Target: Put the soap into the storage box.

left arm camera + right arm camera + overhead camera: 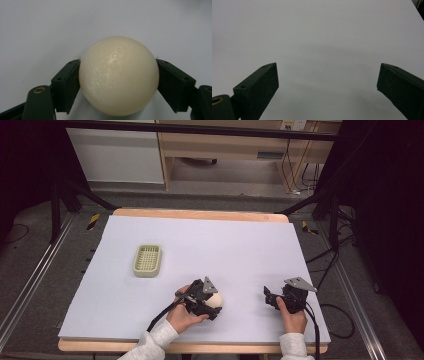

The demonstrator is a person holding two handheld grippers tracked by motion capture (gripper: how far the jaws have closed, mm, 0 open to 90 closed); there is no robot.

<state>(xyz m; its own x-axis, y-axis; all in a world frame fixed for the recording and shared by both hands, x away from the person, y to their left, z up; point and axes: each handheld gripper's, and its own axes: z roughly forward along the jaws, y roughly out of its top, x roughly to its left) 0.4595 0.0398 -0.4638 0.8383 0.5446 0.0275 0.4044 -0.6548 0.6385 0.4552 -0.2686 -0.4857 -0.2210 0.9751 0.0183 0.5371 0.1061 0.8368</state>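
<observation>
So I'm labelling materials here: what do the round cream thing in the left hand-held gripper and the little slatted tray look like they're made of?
The cream ball looks like soap or waxy plastic: smooth, soft sheen, faintly translucent. The tray looks like moulded pale-green plastic, matte, with a slatted bottom.

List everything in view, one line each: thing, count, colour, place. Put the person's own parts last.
ball: 1, cream, near middle of the table, between the left gripper's jaws
slotted tray: 1, pale yellow-green, left part of the table, apart from the ball
table cover: 1, pale lilac-white, over the wooden table
left gripper: 1, black, shut on the ball
right gripper: 1, black, open, near right of the table
hands: 2, white sleeves, bottom edge
</observation>
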